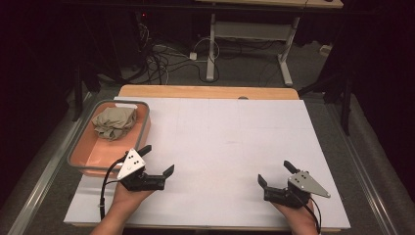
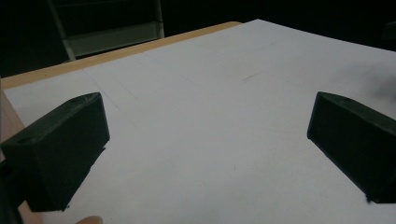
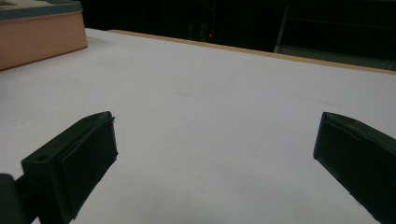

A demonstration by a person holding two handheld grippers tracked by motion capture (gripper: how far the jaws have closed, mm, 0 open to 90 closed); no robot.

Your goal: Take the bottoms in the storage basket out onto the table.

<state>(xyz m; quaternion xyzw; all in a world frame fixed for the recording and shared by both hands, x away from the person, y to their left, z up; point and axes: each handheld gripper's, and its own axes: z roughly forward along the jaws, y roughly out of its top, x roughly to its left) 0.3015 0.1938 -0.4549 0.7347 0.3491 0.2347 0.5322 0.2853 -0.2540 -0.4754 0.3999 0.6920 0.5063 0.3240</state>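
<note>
- Crumpled cloth (image 1: 115, 122) sits in the far end of the pink bin (image 1: 84, 147), just beyond the left hand-held gripper (image 1: 159, 160).
- Cloth bunched, no clear long axis.
- Left and right hand-held gripper (image 1: 275, 174) jaws both wide open, empty, low over the bench (image 1: 225, 142).

Crumpled cloth (image 1: 114, 122) (matt); plastic bin (image 1: 86, 147)

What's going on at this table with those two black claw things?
A person sits at a white-topped table with a hand-held claw in each hand. The left claw and the right claw both rest low over the near edge, jaws wide apart with nothing between them. To the left stands an orange bin with a crumpled beige cloth lying inside, untouched. Nothing is being handled yet.
</note>
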